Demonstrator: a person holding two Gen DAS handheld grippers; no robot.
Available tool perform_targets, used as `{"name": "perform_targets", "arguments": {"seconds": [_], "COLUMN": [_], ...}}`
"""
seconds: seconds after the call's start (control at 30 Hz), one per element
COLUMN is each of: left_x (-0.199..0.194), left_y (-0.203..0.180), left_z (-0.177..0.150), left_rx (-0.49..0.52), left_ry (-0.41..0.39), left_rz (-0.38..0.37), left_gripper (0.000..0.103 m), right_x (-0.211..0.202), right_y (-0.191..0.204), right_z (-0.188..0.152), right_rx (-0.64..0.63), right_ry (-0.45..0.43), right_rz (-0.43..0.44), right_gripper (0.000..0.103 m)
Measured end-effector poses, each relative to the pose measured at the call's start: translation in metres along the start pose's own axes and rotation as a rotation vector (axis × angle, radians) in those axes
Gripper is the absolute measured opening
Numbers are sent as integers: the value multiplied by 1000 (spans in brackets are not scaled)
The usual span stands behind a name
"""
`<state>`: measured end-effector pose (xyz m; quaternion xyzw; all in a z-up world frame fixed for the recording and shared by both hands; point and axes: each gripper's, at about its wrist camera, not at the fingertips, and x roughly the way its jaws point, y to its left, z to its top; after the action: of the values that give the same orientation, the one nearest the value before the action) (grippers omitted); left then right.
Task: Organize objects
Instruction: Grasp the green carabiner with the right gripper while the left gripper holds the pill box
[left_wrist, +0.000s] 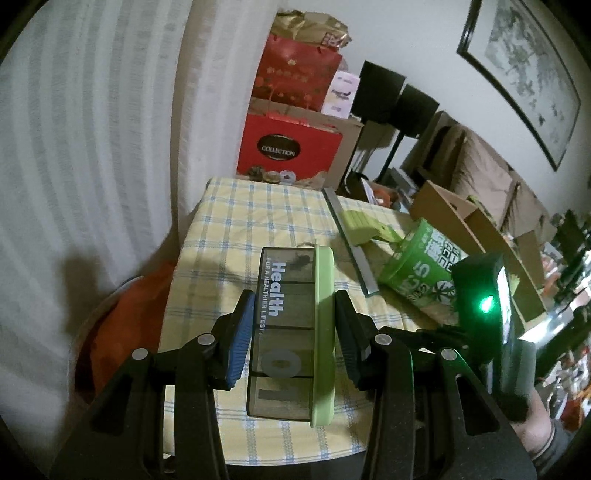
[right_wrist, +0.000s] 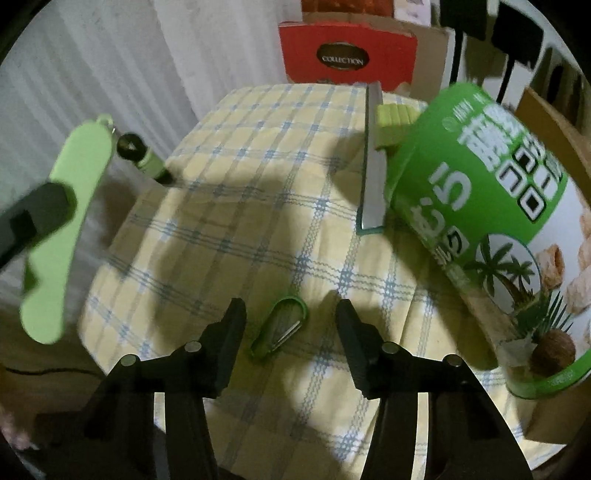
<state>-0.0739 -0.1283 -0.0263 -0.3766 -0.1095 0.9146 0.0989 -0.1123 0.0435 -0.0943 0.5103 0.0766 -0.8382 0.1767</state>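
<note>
My left gripper (left_wrist: 293, 314) is shut on a smoky pill organizer (left_wrist: 284, 332) with a light green lid and "Health" lettering, held above the checked tablecloth (left_wrist: 251, 221). It shows in the right wrist view as a green strip (right_wrist: 62, 229) at the left, off the table. My right gripper (right_wrist: 291, 317) is open over a small green carabiner-like clip (right_wrist: 279, 330) lying on the cloth (right_wrist: 221, 221). A green snack tub (right_wrist: 491, 229) lies tilted at the right, also in the left wrist view (left_wrist: 421, 269).
A long grey ruler-like bar (right_wrist: 373, 158) and a light green comb-like item (right_wrist: 395, 118) lie at the far side of the table. A small dark green cylinder (right_wrist: 142, 155) lies at the left edge. Red gift boxes (left_wrist: 288, 144) and cardboard boxes (left_wrist: 461, 221) stand behind.
</note>
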Motion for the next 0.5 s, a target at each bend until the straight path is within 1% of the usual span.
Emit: {"name": "perform_targets", "arguments": {"seconds": [0.07,0.1,0.13,0.17,0.2,0.27,0.47,0.5], "left_x": [0,0,-1,-1,-1,-1,-1,-1], "left_y": [0,-1,-1,-1,-2,-3,-8,-9], "left_z": [0,0,-1,-1,-1,-2,-2,-2], "left_rx": [0,-2,-5,-6,-6,-5,-2,-1], "left_ry": [0,0,1,2,3,8,15,16], "left_rz": [-1,-4,-9,-11,-11,-9,-15,-15], "left_gripper": [40,40,40,40,40,40,40,40], "right_x": [1,1,0,0,-1,0,-6,-9], "right_y": [5,7,8,8,8,7,-7,-7], "right_z": [-2,-3,-3,-2,-2,-1,-2,-3], "right_rx": [-32,-46,-53,-57,-61,-57,3,6], "right_ry": [-13,-22,-24,-22,-18,-15,-11,-16], "right_rz": [-36,-32,-19,-16,-11,-3,85,89], "right_gripper": [49,41,36,29,26,24,22,22]}}
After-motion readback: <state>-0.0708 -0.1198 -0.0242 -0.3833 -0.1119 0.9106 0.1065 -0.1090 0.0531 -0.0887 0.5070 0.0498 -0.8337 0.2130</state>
